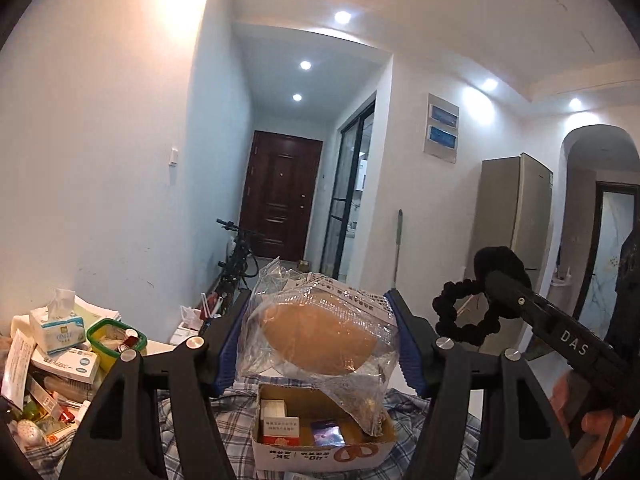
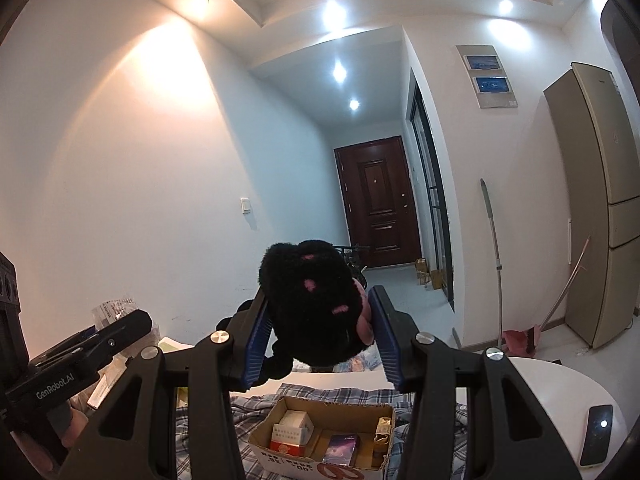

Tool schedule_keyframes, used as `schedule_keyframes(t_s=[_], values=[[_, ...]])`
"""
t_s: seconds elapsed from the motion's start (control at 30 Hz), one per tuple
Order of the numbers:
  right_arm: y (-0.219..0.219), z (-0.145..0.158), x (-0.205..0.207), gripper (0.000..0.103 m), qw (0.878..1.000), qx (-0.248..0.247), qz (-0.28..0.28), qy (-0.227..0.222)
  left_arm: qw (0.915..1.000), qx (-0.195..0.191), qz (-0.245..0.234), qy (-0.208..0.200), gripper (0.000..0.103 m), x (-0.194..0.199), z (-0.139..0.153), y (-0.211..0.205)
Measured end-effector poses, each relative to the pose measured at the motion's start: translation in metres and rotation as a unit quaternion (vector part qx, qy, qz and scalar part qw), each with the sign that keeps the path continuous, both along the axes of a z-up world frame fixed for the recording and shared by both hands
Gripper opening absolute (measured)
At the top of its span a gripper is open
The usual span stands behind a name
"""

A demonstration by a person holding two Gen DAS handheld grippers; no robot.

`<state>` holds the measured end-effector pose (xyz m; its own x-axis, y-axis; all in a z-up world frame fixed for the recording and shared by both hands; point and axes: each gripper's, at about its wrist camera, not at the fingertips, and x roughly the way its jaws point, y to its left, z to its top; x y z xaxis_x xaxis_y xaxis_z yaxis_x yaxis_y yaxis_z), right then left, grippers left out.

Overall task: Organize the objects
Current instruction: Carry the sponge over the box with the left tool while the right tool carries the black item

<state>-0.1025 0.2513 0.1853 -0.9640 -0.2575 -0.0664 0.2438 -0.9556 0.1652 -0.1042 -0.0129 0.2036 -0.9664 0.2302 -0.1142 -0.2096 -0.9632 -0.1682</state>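
Blue-padded jaws of the left gripper point(image 1: 320, 340) fill the foreground, clamped on a clear plastic bag point(image 1: 324, 332) with a tan, oval pad inside. That oval's long axis runs crosswise, from one pad to the other, and the bag's loose tail droops down into the cardboard box point(image 1: 320, 454) directly underneath. So the target sits straight below the claw, not ahead of it: the drop looks like a matter of lowering and letting go.

Over on the right side, the right gripper point(image 2: 320, 320) is squeezed around a black fluffy toy point(image 2: 312, 300) with pink spots; a black beaded loop point(image 1: 464, 316) dangles from it in the left view. From the right camera the cardboard box lies below and slightly forward, its long side running left to right on the plaid cloth point(image 2: 440, 408).

My read: the left hand is nearer the opening, already above it, so it probably goes first. A phone point(image 2: 598, 436) rests well off to the right.
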Motion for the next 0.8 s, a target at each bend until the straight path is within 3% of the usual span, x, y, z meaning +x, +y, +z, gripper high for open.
schedule_keyframes(t_s=[0.33, 0.63, 0.8], values=[[0.002, -0.008, -0.021, 0.047, 1.000, 0.009, 0.001, -0.022, 0.9999, -0.007, 0.000, -0.015, 0.067, -0.027, -0.010, 0.009], [0.003, -0.027, -0.058, 0.047, 0.997, 0.023, -0.022, -0.066, 0.9947, -0.053, 0.001, -0.088, 0.067, -0.102, -0.064, 0.043], [0.006, -0.041, -0.083, 0.047, 0.993, 0.040, -0.049, -0.099, 0.9902, -0.055, -0.022, -0.126, 0.067, -0.130, -0.090, 0.048]])
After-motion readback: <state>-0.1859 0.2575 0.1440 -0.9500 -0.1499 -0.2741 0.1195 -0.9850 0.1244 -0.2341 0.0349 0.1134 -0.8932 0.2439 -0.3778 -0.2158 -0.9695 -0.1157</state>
